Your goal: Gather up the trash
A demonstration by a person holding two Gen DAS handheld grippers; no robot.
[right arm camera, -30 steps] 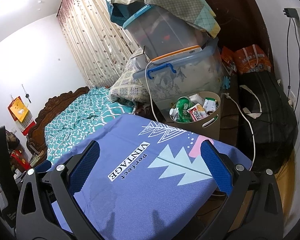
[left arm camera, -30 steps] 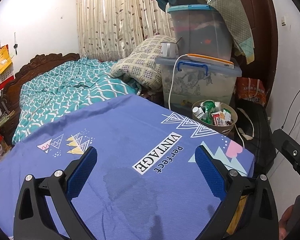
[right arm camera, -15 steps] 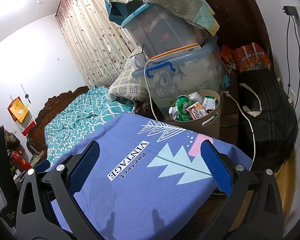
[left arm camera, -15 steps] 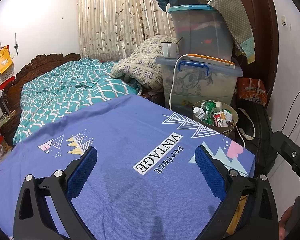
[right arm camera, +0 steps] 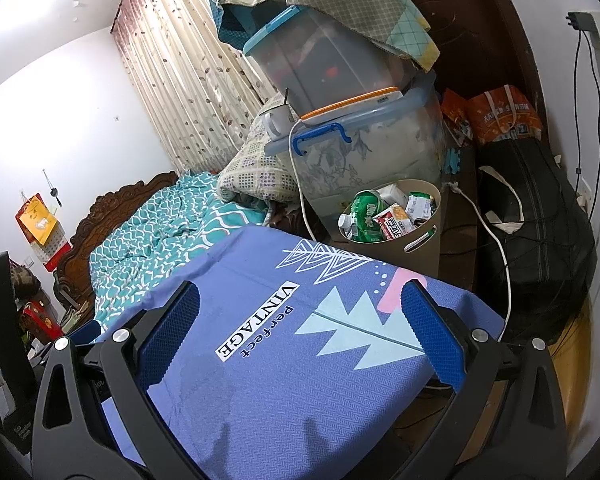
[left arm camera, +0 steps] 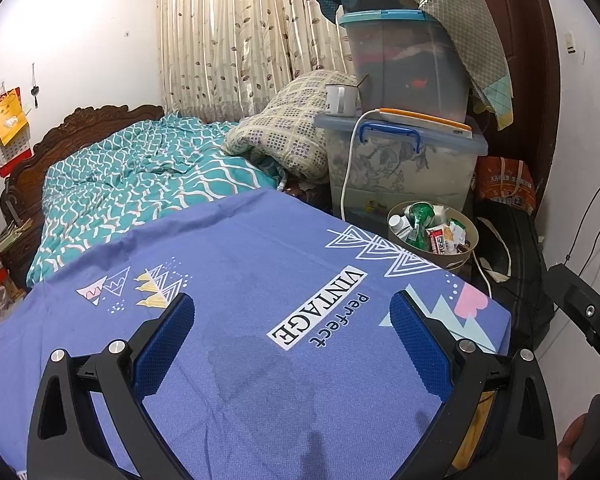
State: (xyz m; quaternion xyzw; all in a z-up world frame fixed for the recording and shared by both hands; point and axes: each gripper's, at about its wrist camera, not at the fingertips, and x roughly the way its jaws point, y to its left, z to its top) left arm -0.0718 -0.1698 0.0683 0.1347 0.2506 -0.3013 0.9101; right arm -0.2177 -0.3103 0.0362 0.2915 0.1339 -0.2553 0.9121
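flanking one full bin (left arm camera: 456,258): two spread hand-held grippers

White plastered walls (left arm camera: 80,28) enclose a small bedroom, where cream pleated curtains printed with leaves (left arm camera: 236,40) glow with daylight. A dark carved wooden headboard (left arm camera: 92,124) backs a bed under a teal wave-patterned quilt (left arm camera: 140,184). A dark brown wooden door (left arm camera: 532,60) stands at right, and orange-brown floor (right arm camera: 576,344) shows below.
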